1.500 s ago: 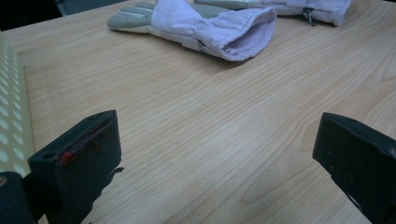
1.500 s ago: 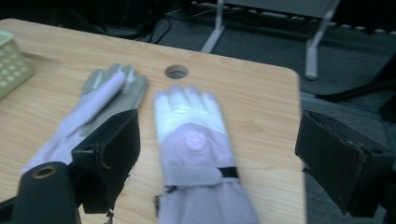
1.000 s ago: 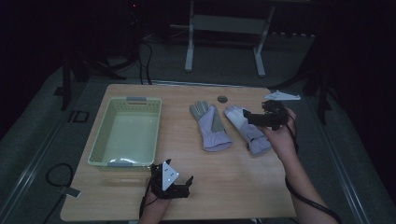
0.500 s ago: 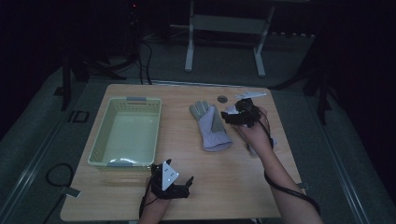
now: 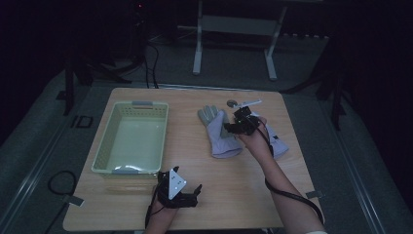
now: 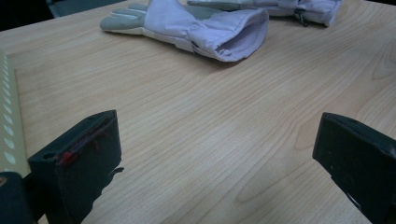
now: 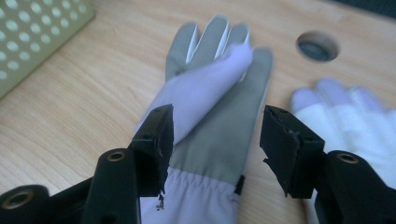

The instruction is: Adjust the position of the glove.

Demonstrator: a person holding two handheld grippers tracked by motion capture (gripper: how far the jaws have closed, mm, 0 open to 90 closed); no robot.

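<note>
Two pale lilac gloves with grey palms lie on the wooden table. The left glove (image 5: pixel 218 135) (image 7: pixel 219 121) lies palm up with a flap folded over its fingers, its open cuff (image 6: pixel 233 35) toward the table's front. My right gripper (image 5: pixel 233 127) (image 7: pixel 215 135) is low over it. Its jaws have just been closing and stand on either side of the palm near the wrist, with the pads apart from the cloth. A hand partly covers the second glove (image 5: pixel 278 145) (image 7: pixel 345 116). My left gripper (image 5: pixel 187 195) (image 6: pixel 215 154) rests near the front edge, jaws wide open around bare wood.
A pale green perforated basket (image 5: pixel 104 146) stands on the left half of the table, its wall (image 6: pixel 7 116) close beside my left gripper. A round hole (image 5: pixel 232 103) (image 7: pixel 317 45) and a small white object (image 5: pixel 251 103) are at the back edge. Table legs stand beyond.
My right gripper has moved left and down, from above the right glove to over the left glove, and its jaws have narrowed. The left gripper has stayed put.
</note>
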